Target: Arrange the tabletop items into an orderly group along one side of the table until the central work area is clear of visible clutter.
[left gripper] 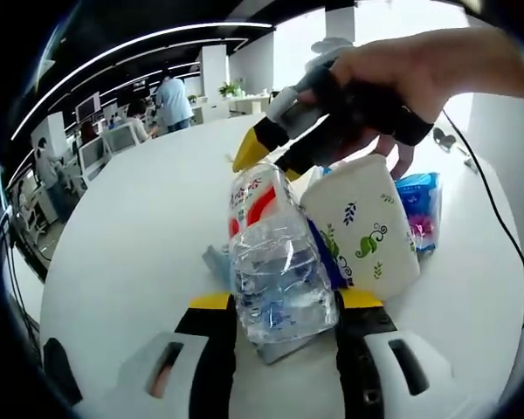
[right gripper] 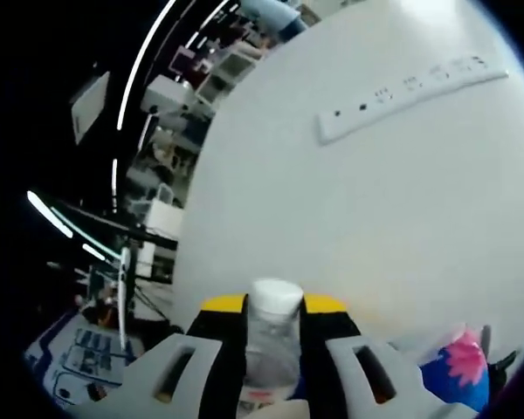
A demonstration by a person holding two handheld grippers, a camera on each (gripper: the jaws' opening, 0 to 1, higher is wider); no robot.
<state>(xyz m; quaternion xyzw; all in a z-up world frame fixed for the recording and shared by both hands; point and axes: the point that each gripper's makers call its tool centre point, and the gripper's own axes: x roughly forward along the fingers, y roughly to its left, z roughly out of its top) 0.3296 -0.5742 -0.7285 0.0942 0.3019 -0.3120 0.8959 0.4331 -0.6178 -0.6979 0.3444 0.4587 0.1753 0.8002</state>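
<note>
The round white table [left gripper: 140,227] spreads across the left gripper view, carrying the cluster right of centre. There the left tongs [left gripper: 284,336] clench the base of a crumpled clear plastic water bottle [left gripper: 275,262] with a red-and-white label. Just right of it leans a white tissue pack with green leaf print [left gripper: 362,231], then a blue patterned packet [left gripper: 422,209]. In the right gripper view, the right tongs [right gripper: 273,340] close on the bottle's white-capped neck, bottom centre; a white power strip [right gripper: 410,92] lies upper right.

Bright window glare, soft fisheye blur
</note>
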